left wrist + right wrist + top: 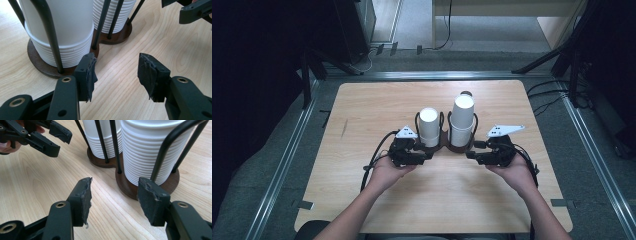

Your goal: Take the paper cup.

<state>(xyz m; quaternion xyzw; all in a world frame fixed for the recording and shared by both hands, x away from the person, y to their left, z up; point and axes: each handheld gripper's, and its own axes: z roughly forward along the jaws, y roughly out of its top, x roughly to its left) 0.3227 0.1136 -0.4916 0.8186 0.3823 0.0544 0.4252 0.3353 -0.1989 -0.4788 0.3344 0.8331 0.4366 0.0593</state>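
High view: we've got both grippers, left gripper (424,156) and right gripper (472,154), gaping, holding nothing; clipping the cup holder (447,145) could topple the stacks.

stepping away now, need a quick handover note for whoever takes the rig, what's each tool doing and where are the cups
Left tool: open, nothing between its jaws, low over the table just in front of the left side of the cup holder.
Right tool: jaws apart with nothing between them, same height, in front of the holder's right side.
Cups: two stacks of white paper cups upside down in the wire holder at mid table; the left stack is shorter, the right stack taller.
Done: both tools are brought up to the holder.
Left: no cup is gripped or lifted yet; all handling of the cups is still to do.
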